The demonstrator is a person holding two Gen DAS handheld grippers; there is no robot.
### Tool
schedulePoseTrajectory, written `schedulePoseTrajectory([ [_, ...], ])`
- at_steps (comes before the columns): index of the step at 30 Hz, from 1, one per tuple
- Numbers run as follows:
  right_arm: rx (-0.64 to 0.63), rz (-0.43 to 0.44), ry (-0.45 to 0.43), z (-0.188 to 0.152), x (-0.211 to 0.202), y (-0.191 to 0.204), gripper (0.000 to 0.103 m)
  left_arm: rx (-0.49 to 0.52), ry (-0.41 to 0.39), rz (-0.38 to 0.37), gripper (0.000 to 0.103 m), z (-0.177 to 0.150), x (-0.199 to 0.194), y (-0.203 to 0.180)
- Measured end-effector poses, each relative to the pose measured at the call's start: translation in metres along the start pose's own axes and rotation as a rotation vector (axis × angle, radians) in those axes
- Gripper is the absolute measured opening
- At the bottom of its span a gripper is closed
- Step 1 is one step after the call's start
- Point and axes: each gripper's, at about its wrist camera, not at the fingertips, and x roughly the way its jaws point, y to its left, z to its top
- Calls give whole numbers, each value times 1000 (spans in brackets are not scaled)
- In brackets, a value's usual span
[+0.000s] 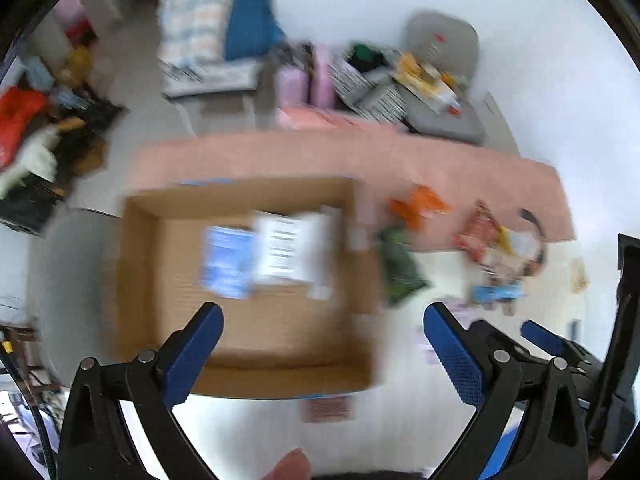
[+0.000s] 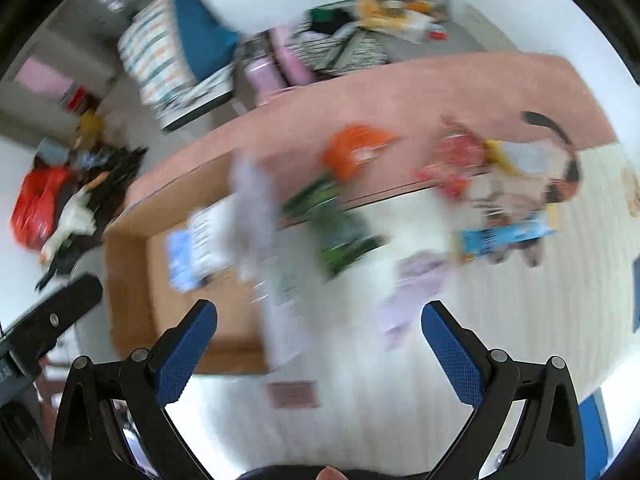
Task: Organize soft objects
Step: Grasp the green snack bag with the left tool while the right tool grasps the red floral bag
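Note:
Both views are motion-blurred. An open cardboard box (image 1: 136,280) lies on the white surface, holding a blue-and-white packet (image 1: 228,260) and a white packet (image 1: 294,250). My left gripper (image 1: 322,322) hovers open above the box's near side, nothing between its fingers. Right of the box lie a green packet (image 1: 398,268), an orange packet (image 1: 418,204) and a red-and-yellow heap of packets (image 1: 496,248). My right gripper (image 2: 318,318) is open and empty over the box's right edge (image 2: 128,292). The green packet (image 2: 336,224), orange packet (image 2: 354,150), a pale lilac soft item (image 2: 412,292) and a blue packet (image 2: 506,238) lie beyond it.
A pink mat (image 1: 400,164) covers the far part of the surface. Behind it stand a grey chair (image 1: 440,64) loaded with items, pink bottles (image 1: 304,80) and a striped cushion (image 1: 196,28). A red bag (image 1: 18,120) and clutter lie on the floor at left. A small brownish card (image 2: 294,394) lies near me.

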Motion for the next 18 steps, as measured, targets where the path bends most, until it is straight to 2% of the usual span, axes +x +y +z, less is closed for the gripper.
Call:
schedulePoseTrajectory([
  [3,52,-37,26,35,5,-61,103,-12,144,-72,102,29,51,-47],
  [6,93,-40,67,69,20,-116,103,-17,276,-86,100,50,109,-91],
  [11,130,-28,136,110,55,-176,103,-32,402,21,93,65,187,-128],
  [13,155,1,168,122,73,-188,103,-54,438,61,89,69,212,-132],
  [18,200,46,240,140,121,-197,103,-95,504,132,89,69,253,-130],
])
